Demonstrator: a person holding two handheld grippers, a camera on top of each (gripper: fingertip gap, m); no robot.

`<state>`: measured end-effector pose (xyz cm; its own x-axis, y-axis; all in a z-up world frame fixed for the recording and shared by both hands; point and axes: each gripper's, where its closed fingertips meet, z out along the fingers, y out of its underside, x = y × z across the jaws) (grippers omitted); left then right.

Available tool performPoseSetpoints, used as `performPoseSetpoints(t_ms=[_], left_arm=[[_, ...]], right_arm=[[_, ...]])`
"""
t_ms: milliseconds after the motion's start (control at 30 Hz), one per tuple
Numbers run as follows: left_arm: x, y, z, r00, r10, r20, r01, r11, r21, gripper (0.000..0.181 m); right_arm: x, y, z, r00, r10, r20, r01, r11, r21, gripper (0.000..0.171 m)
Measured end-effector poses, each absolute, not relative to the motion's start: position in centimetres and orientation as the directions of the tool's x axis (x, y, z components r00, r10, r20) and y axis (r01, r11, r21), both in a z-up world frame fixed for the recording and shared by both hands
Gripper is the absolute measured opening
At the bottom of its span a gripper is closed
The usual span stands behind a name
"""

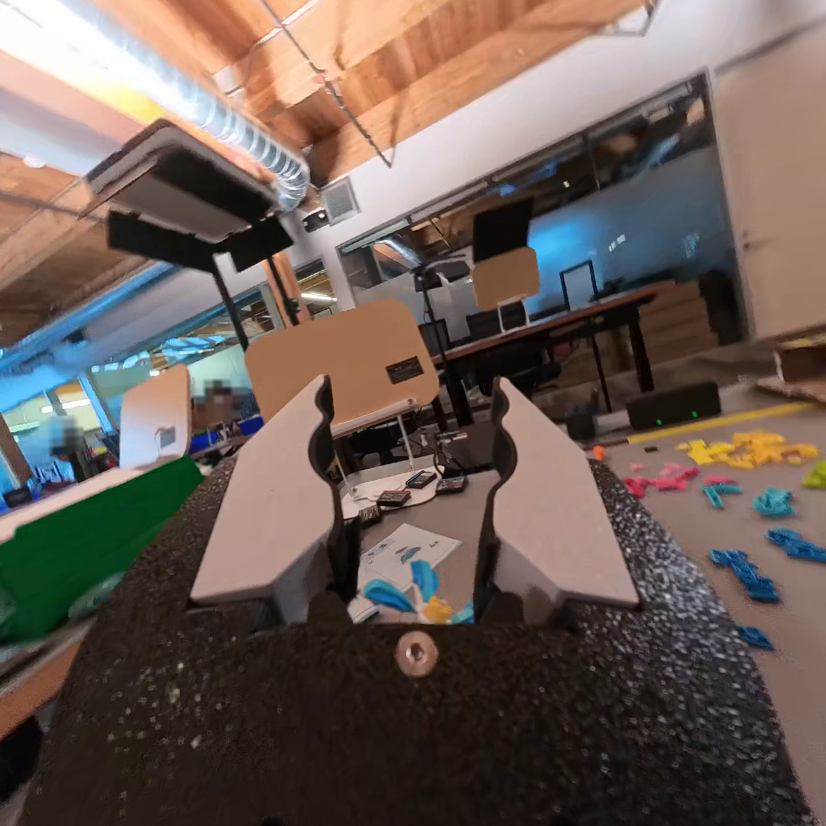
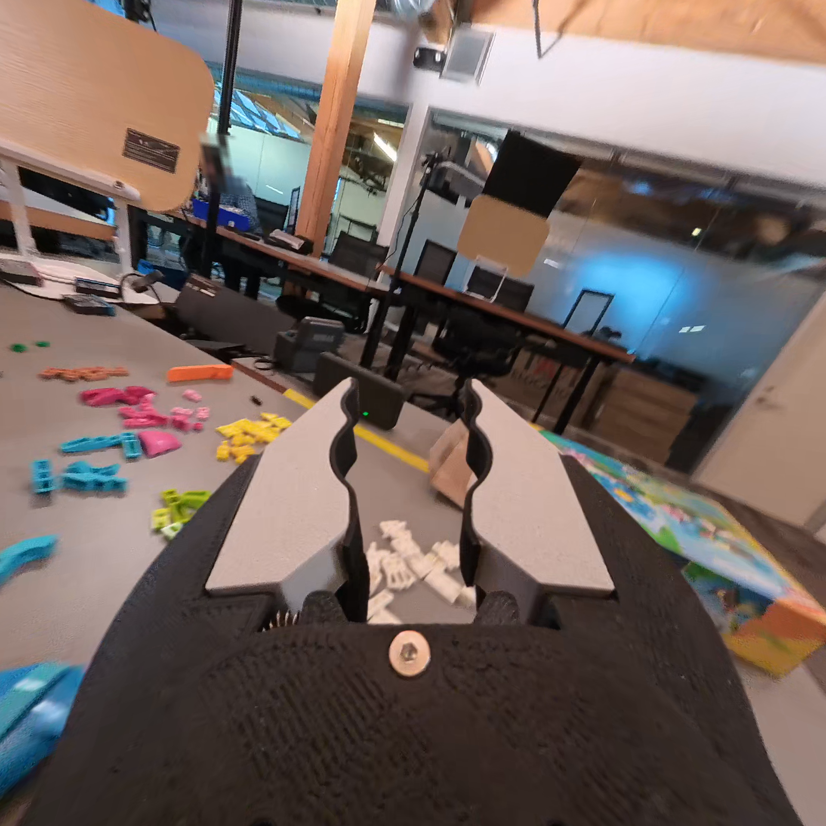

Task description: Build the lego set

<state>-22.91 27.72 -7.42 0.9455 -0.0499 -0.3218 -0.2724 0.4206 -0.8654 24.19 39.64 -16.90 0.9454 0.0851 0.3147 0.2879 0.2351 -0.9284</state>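
My left gripper (image 1: 413, 393) is open and empty, raised above the grey table (image 1: 697, 505). Below it, between the fingers, lie an instruction booklet (image 1: 415, 547) and a small blue, white and yellow build (image 1: 420, 594). Sorted Lego piles lie to its right: yellow (image 1: 755, 451), pink (image 1: 657, 480), teal (image 1: 771, 503), blue (image 1: 742, 572). My right gripper (image 2: 409, 398) is open and empty above a pile of white pieces (image 2: 415, 563). To its left lie yellow (image 2: 250, 436), pink (image 2: 143, 409), teal (image 2: 89, 478) and lime (image 2: 176, 507) piles and an orange separator tool (image 2: 199, 373).
A green surface (image 1: 80, 541) sits at the left. The colourful Lego box (image 2: 697, 549) and a paper bag (image 2: 451, 465) lie at the right. A tablet stand (image 1: 353, 357), small black devices (image 1: 393, 498) and a black box (image 1: 672, 404) stand at the table's far side. One gripper's finger ends stand about 50 cm off the other's.
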Motion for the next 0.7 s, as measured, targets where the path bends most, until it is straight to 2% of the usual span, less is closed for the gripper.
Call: performPoseSetpoints(t_ms=[133,233,400,533,700], left_arm=[[-16.2,27.4,-8.2,0.892,-0.154,-0.425,-0.328,0.427,-0.843,0.074],[-13.3,27.6,-9.1,0.883,-0.240,-0.404,-0.285,0.409,-0.867,0.074],[-8.2,29.4,-13.1,0.855,-0.399,-0.330,-0.232,0.275,-0.933,0.073],[-4.9,29.5,-17.0,0.784,-0.551,-0.287,-0.254,0.137,-0.957,0.064],[-3.8,28.6,-20.7,0.729,-0.645,-0.231,-0.263,0.047,-0.964,0.062]], right_arm=[[23.1,40.5,-17.0,0.912,0.088,0.400,0.353,0.327,-0.877,0.045],[21.0,38.8,-16.9,0.871,0.206,0.446,0.342,0.398,-0.851,0.046],[21.0,38.1,-17.4,0.880,0.258,0.399,0.284,0.390,-0.876,0.047],[22.0,38.6,-17.7,0.906,0.287,0.310,0.201,0.351,-0.914,0.047],[24.0,38.8,-17.3,0.941,0.218,0.259,0.174,0.344,-0.923,0.045]])
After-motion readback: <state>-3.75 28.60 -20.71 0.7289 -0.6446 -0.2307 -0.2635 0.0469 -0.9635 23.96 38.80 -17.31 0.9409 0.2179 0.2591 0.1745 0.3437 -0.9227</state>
